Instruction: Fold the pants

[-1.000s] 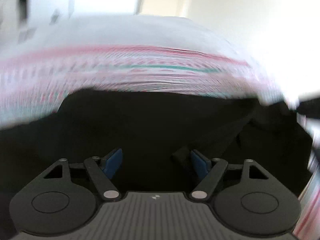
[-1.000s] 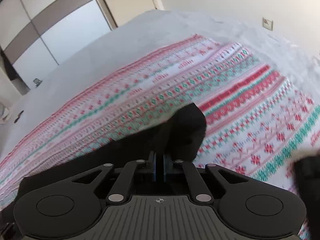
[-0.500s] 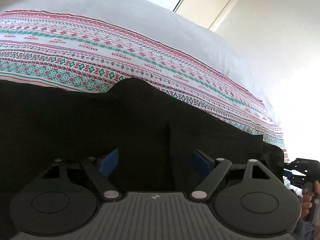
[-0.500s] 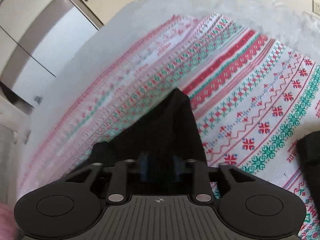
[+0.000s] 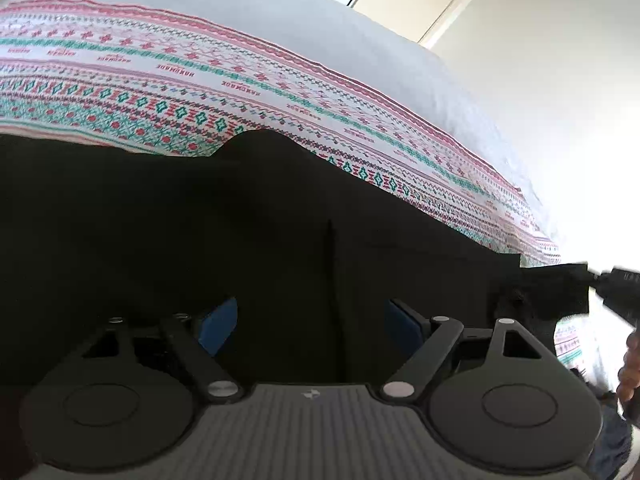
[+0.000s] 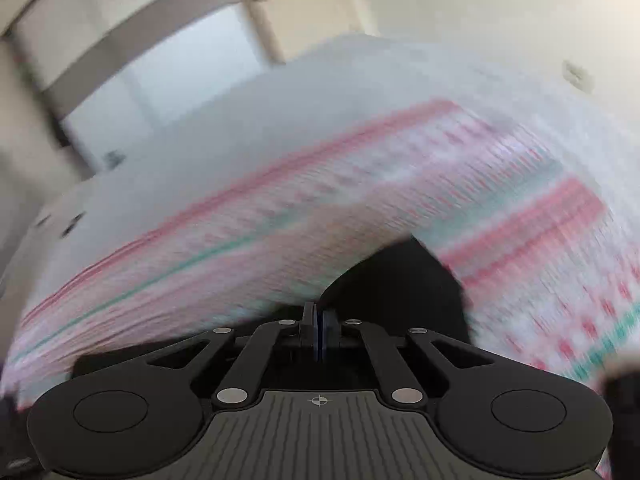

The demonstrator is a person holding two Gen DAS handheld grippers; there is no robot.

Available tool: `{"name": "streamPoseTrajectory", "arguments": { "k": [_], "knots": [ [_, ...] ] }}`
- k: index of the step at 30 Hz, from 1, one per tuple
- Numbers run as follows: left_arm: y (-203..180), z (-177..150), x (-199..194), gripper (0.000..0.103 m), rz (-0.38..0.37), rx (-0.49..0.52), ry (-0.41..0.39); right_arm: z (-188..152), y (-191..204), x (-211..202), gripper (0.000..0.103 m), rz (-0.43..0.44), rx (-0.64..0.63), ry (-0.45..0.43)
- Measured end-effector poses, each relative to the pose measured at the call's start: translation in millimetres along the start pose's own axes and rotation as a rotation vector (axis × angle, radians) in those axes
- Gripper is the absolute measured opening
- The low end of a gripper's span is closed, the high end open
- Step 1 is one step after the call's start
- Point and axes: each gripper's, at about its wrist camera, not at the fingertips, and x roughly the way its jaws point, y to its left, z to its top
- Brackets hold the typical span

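The black pants (image 5: 280, 220) lie spread on a patterned red, green and white bedspread (image 5: 200, 72). My left gripper (image 5: 312, 324) is open just above the pants, its blue pads apart with dark cloth showing between them. My right gripper (image 6: 320, 332) is shut, with a raised flap of the black pants (image 6: 400, 280) just beyond its tips; motion blur hides whether the cloth is pinched. The right gripper also shows in the left wrist view (image 5: 616, 292) at the pants' far right end.
The bed carries a plain grey sheet (image 5: 280, 12) beyond the patterned cloth. White wardrobe doors (image 6: 160, 60) and a door stand behind the bed. A wall socket (image 6: 576, 74) is on the right wall.
The right gripper opened slightly half a second ago and is shut again; its view swings and blurs. The left gripper stays open over the pants and has steadied.
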Motion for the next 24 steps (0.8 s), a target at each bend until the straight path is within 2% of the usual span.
{"name": "streamPoseTrajectory", "arguments": {
  "k": [3, 6, 7, 8, 9, 10, 11, 12, 13, 14, 17, 20, 22, 24],
  "knots": [
    [5, 2, -1, 0.078, -0.004, -0.015, 0.002, 16, 53, 21, 0.002, 0.061, -0.11, 0.053],
    [10, 3, -2, 0.078, -0.008, -0.035, 0.006, 16, 102, 62, 0.006, 0.207, -0.184, 0.16],
    [12, 4, -4, 0.078, -0.012, -0.047, 0.006, 12, 115, 78, 0.013, 0.217, -0.21, 0.2],
    [14, 4, -6, 0.078, -0.014, -0.058, 0.004, 7, 124, 85, 0.02, 0.167, -0.238, 0.211],
    [16, 5, -8, 0.078, -0.015, -0.07, 0.001, -1, 130, 85, 0.032, 0.061, -0.272, 0.173],
    [18, 5, -10, 0.078, -0.016, -0.077, 0.002, -12, 133, 77, 0.037, -0.016, -0.317, 0.111],
    [19, 6, -11, 0.078, -0.016, -0.08, 0.003, -24, 136, 67, 0.039, -0.046, -0.377, 0.066],
    [19, 7, -11, 0.078, -0.015, -0.081, 0.004, -41, 137, 54, 0.053, -0.035, -0.454, 0.044],
    [19, 7, -11, 0.078, -0.015, -0.082, 0.004, -54, 136, 44, 0.071, -0.023, -0.507, 0.035],
    [19, 7, -11, 0.078, -0.015, -0.083, 0.005, -69, 134, 34, 0.075, -0.029, -0.553, 0.021],
    [19, 6, -11, 0.078, -0.012, -0.086, 0.01, -100, 132, 19, 0.075, -0.018, -0.674, 0.051],
    [16, 5, -12, 0.078, -0.014, -0.081, 0.01, -123, 142, 18, 0.069, 0.061, -0.811, 0.097],
    [13, 4, -14, 0.078, -0.015, -0.072, 0.009, -130, 145, 28, 0.059, 0.046, -0.842, 0.105],
    [11, 2, -13, 0.078, -0.013, -0.06, 0.014, -133, 140, 40, 0.051, -0.023, -0.869, 0.104]
  ]
}}
